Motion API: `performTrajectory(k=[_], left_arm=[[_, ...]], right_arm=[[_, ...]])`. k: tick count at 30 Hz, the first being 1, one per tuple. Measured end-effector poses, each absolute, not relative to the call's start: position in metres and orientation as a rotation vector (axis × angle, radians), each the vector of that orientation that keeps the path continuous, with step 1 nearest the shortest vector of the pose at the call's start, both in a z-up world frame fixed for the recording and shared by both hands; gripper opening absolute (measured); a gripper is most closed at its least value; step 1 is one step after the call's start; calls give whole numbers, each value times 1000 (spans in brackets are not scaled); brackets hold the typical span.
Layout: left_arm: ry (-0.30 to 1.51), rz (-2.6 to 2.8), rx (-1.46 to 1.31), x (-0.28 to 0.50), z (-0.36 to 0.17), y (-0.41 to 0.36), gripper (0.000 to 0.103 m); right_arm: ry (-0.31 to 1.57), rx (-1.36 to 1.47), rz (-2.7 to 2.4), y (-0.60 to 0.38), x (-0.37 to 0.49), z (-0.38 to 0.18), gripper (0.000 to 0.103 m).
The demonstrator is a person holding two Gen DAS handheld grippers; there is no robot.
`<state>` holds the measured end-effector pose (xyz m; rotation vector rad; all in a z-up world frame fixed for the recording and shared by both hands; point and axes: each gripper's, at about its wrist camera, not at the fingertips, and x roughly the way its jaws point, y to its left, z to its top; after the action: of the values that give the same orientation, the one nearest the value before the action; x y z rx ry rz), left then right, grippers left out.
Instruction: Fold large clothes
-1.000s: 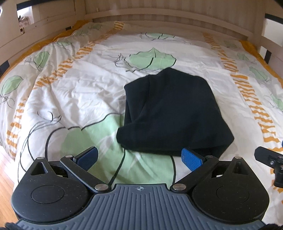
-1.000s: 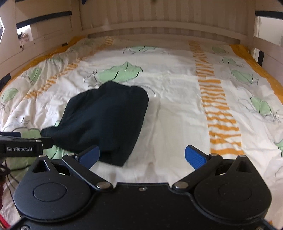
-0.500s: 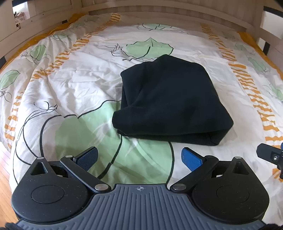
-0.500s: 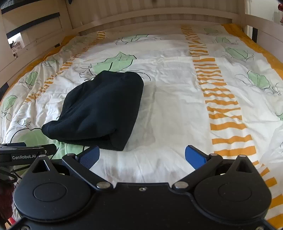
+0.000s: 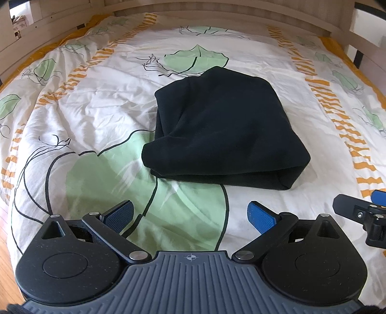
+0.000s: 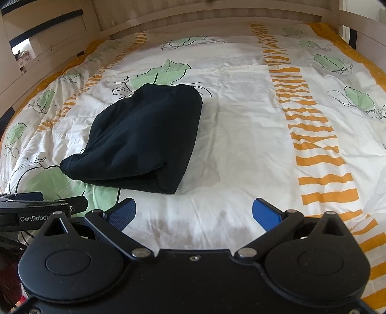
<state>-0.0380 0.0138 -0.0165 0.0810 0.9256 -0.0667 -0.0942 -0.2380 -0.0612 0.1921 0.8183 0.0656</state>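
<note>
Garment, folded black knit fabric (image 5: 224, 130), lying on white leaf-print quilted bed (image 5: 96, 101); left hand-held gripper (image 5: 190, 213) and right hand-held gripper (image 6: 194, 211) both hovering near, spread wide, gripping nothing.

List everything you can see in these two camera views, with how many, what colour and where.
folded garment: one, black, lying on the duvet, centre of the bed, touched by neither gripper.
duvet: one, white with green leaves and orange stripes, covering the bed.
bed frame: one, pale wood, around the far end and sides.
floor: wooden strip, lower left edge of left view.
left gripper: one, black with blue pads, open, above the near duvet.
right gripper: one, black with blue pads, open, beside the left.
</note>
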Motion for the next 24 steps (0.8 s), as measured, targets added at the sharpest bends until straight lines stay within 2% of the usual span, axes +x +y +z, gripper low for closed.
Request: performTrajectory(k=[24], left_arm=[[966, -68, 71, -27, -25, 12, 102]], right_arm=[[877, 241, 79, -239, -80, -72, 102]])
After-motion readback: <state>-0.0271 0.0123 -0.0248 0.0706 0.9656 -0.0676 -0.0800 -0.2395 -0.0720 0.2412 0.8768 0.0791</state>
